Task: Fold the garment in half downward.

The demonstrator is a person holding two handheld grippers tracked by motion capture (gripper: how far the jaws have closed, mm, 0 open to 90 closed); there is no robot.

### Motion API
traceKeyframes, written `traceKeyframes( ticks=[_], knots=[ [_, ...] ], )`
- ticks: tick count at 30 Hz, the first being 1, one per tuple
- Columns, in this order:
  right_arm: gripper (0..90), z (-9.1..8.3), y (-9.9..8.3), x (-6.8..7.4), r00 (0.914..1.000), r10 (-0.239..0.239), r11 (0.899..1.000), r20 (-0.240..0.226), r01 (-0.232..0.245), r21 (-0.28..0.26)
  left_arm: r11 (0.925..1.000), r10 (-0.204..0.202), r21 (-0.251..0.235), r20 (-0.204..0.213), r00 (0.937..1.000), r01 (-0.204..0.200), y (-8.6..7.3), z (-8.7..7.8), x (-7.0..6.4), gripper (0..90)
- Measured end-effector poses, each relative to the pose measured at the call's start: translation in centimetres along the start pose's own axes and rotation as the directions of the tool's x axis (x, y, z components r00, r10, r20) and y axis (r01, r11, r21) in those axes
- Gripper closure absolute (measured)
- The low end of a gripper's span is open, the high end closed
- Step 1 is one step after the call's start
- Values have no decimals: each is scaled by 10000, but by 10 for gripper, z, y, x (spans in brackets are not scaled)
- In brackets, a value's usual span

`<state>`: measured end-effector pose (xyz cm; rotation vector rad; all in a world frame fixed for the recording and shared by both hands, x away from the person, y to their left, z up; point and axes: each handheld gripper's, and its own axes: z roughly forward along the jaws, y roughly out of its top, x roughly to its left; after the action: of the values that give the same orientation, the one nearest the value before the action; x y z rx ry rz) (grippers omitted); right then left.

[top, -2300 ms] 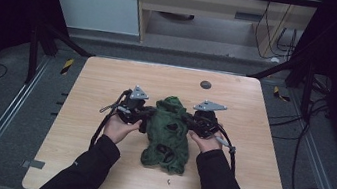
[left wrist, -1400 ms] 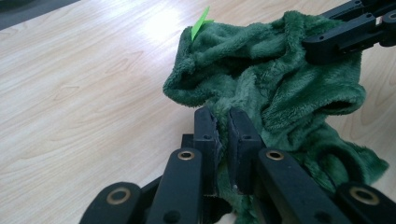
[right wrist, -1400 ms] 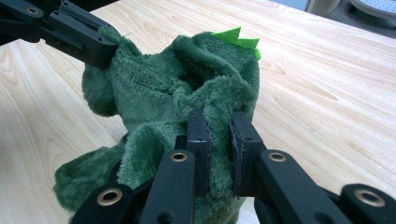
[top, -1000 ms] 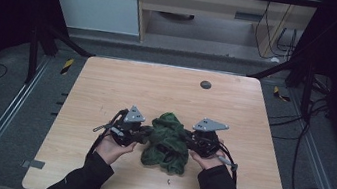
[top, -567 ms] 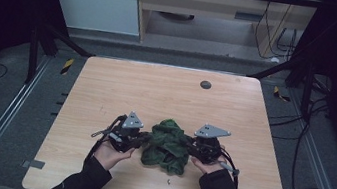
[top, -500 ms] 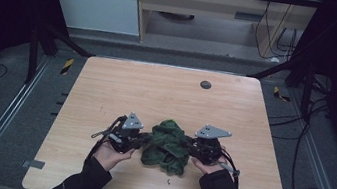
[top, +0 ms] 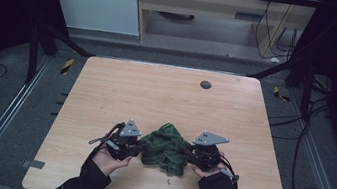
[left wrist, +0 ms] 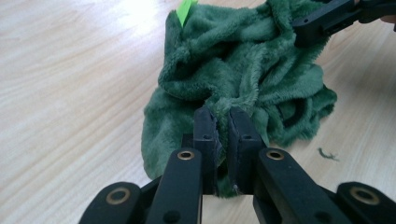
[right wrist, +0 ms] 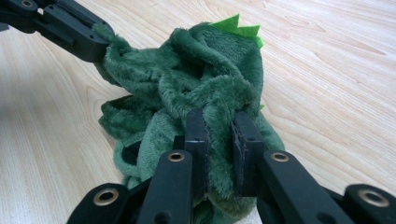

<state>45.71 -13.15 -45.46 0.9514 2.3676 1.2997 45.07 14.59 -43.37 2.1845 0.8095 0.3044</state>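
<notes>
Green plush garment [top: 165,147] pinched by left claw [left wrist: 223,122] and right claw [right wrist: 219,122].

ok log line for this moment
left tool: shut on green plush cloth | right tool: shut on green plush cloth | cloth: bunched on table, near edge

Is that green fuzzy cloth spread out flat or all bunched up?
Bunched up. The green cloth sits in a crumpled heap of folds, pinched between the left gripper and right gripper.

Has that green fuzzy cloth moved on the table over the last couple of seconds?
Yes. The green cloth slid toward the person, farther from the dark round spot, and bunched smaller.
</notes>
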Motion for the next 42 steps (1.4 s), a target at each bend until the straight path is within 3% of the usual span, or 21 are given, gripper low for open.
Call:
traceKeyframes(
  ticks=[10,24,37,42],
  knots=[
    [769,-5,-10,7,10000,98,9998,-19,-98,148,9993,90,364,225,9997,-98,-13,4,-9,831],
    [767,-5,-28,18,9986,232,9978,-471,-202,626,9961,77,875,424,9991,-114,-27,13,-15,830],
    [779,2,-34,9,9994,351,9958,-61,-344,847,9936,129,1110,712,9974,-207,-30,17,-22,829],
    [778,2,-34,9,9991,414,9960,-33,-410,794,9946,65,1035,557,9984,-123,-32,18,-22,827]
  ],
)
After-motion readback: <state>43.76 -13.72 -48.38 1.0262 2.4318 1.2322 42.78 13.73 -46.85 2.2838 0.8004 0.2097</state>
